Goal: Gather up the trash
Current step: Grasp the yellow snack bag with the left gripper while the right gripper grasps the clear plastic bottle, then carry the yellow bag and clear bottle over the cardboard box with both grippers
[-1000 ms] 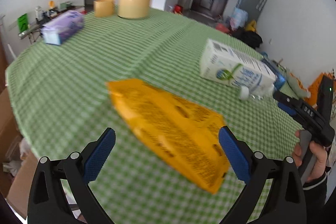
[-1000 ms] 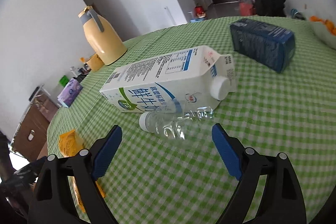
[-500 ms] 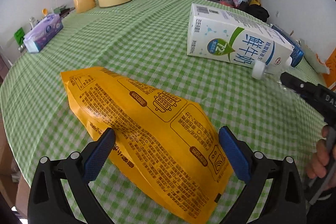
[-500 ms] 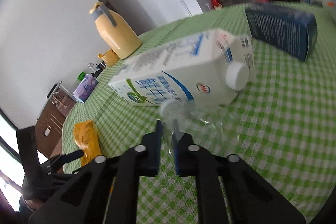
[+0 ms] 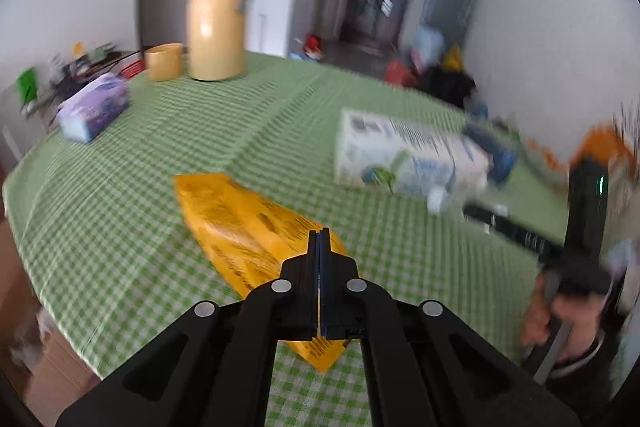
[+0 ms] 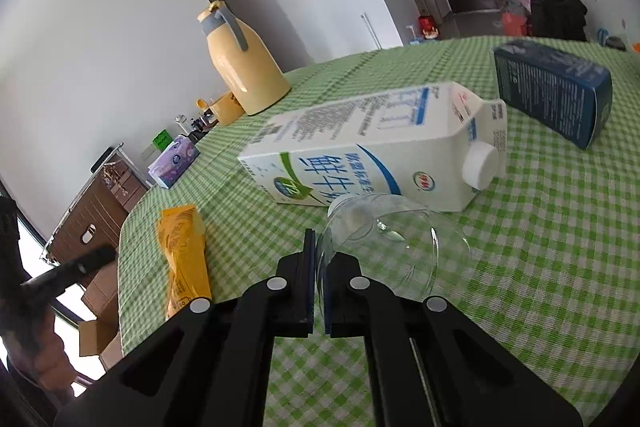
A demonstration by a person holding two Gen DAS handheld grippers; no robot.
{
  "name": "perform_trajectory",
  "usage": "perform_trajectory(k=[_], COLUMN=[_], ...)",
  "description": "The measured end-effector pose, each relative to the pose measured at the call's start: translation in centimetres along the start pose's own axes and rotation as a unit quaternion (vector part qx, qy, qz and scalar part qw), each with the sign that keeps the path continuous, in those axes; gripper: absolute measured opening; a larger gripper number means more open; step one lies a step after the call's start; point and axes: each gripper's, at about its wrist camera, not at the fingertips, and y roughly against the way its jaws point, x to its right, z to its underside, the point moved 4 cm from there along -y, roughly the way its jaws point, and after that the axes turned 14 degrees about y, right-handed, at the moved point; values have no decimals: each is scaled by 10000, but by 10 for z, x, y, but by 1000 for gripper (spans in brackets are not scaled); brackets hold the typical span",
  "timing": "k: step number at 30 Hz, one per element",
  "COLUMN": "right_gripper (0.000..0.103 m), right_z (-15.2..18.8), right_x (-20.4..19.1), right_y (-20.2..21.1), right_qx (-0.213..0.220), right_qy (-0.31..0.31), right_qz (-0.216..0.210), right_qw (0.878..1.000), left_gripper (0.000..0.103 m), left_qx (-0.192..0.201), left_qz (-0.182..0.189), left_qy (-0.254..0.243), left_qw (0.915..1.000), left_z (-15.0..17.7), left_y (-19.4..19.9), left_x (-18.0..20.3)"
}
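Note:
An orange snack packet (image 5: 248,227) lies flat on the green checked tablecloth (image 5: 120,211). My left gripper (image 5: 319,241) hovers over its right edge, jaws pressed together with nothing visible between them. The packet (image 6: 184,255) also appears flat in the right wrist view, apart from the left gripper (image 6: 100,257). My right gripper (image 6: 319,255) is shut on a clear plastic bottle (image 6: 392,239), squashed flat between the jaws, with its cap end toward a fallen white milk carton (image 6: 380,147). The left wrist view is blurred; it has the carton (image 5: 400,155) and the right gripper (image 5: 472,213) at the right.
A dark blue box (image 6: 552,95) lies beyond the carton. A yellow thermos jug (image 5: 216,23), a yellow cup (image 5: 163,61) and a purple tissue pack (image 5: 94,111) stand at the far left. A brown cabinet (image 6: 100,195) and a cardboard box (image 6: 96,335) sit past the table's left edge.
The left jaws went from wide open around the packet to fully shut, and that hand pulled back up. The right jaws closed on the bottle and have stayed shut on it.

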Motion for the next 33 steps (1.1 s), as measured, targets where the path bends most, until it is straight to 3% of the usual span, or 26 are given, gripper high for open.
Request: perform_trajectory(k=[1, 2, 3, 4, 7, 11, 14, 18, 21, 23, 25, 27, 29, 33], right_gripper=[3, 3, 3, 3, 3, 3, 3, 3, 3, 3, 3, 3, 3, 3], right_z=[0, 0, 0, 0, 0, 2, 2, 3, 4, 5, 7, 8, 7, 2], right_x=[-2, -4, -7, -10, -18, -24, -29, -32, -34, -38, -41, -43, -48, -67], right_y=[0, 1, 1, 1, -2, -7, -10, -13, -15, -17, -20, -23, -22, -23], right_qx=[12, 38, 73, 106, 111, 63, 35, 2, -20, -43, -97, -132, -98, -245], right_qy=[23, 48, 70, 124, 193, 263, 301, 325, 374, 441, 507, 529, 602, 811], right_qz=[-12, -20, -21, -62, -131, -192, -233, -243, -252, -237, -178, -197, -220, -104], right_qw=[10000, 10000, 9999, 9998, 9997, 9995, 9993, 9992, 9990, 9987, 9985, 9983, 9979, 9964], left_gripper=[15, 70, 95, 94, 95, 96, 95, 74, 57, 52, 39, 36, 35, 34], left_qx=[123, 130, 21, -10, -316, -439, -649, -829, -775, -839, -836, -845, -791, -293], left_qz=[-43, -180, -412, -502, -316, -931, -970, -1105, -1039, -931, -827, -789, -520, -198], left_qy=[206, 402, 525, 596, 392, 299, 492, 508, 396, 451, 347, 208, 282, 292], left_qw=[9997, 9989, 9978, 9970, 9982, 9942, 9919, 9891, 9908, 9911, 9925, 9931, 9951, 9989], left_z=[0, 2, 6, 12, 19, 21, 21, 28, 30, 30, 32, 37, 40, 27], left_y=[2, 2, -3, -8, -33, -73, -91, -103, -103, -102, -98, -93, -80, -26], left_x=[-8, -17, -26, -32, -27, -27, -24, -21, -14, -12, -8, -3, 1, -4])
